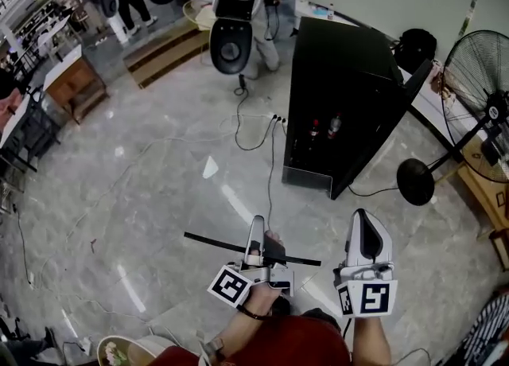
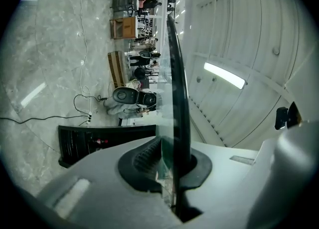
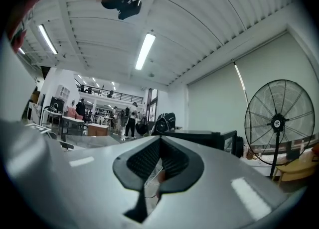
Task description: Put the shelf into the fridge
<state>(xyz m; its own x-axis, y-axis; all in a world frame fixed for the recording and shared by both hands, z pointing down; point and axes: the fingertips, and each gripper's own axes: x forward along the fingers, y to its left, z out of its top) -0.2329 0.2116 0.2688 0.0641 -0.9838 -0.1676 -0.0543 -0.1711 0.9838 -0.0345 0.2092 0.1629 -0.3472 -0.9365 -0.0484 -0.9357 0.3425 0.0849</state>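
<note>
Currently left gripper [image 1: 256, 227] is clamping the shelf [image 1: 213, 242] by its edge, jaws nearly together, long axis lying crosswise before the person. Right gripper [image 1: 360, 217] is hanging alongside, jaws together, empty. Fridge [image 1: 342, 94] is standing well ahead, slightly right, nearer the right gripper.

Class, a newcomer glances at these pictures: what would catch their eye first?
The glass shelf, clamped in the left claw, stretches across the foreground of the head view. Ahead stands the black fridge with its door open, and a large pedestal fan at right.
</note>
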